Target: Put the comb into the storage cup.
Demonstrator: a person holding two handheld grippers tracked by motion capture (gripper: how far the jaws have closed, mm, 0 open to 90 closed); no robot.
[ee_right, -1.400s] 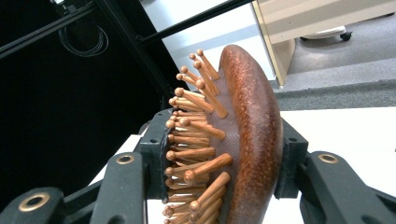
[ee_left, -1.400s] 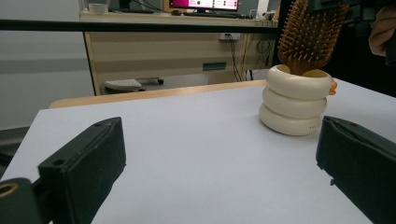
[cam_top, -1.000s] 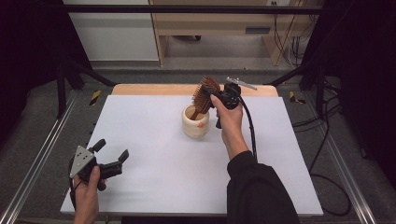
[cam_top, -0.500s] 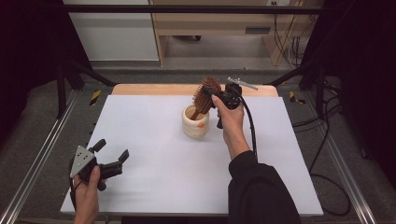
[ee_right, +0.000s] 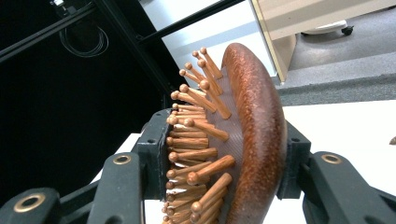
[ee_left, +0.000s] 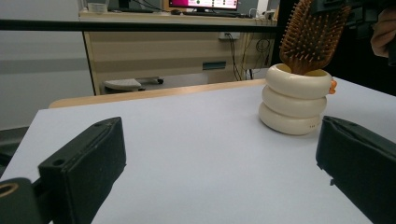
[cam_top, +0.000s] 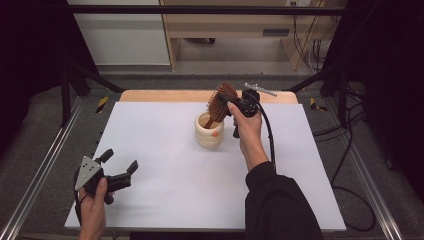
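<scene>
A wooden paddle hairbrush (cam_top: 219, 103) stands tilted, its handle down inside a cream ringed cup (cam_top: 209, 134) at the back middle of the table. My right gripper (cam_top: 227, 101) is shut on the brush head. In the right gripper view the two pads press the bristle face and the rounded back of the brush (ee_right: 254, 130). My left gripper (cam_top: 120, 160) is held low at the front left, open and with nothing in it. Its own view looks between its jaws (ee_left: 219, 158) across the table to the cup (ee_left: 294, 105) and the brush (ee_left: 312, 37).
The white table top (cam_top: 175, 200) has a wooden strip (cam_top: 160, 95) along its back edge. Metal rails (cam_top: 40, 170) run down both sides. Cables (cam_top: 345, 150) lie on the floor at the right, and a cabinet (cam_top: 225, 30) stands behind the table.
</scene>
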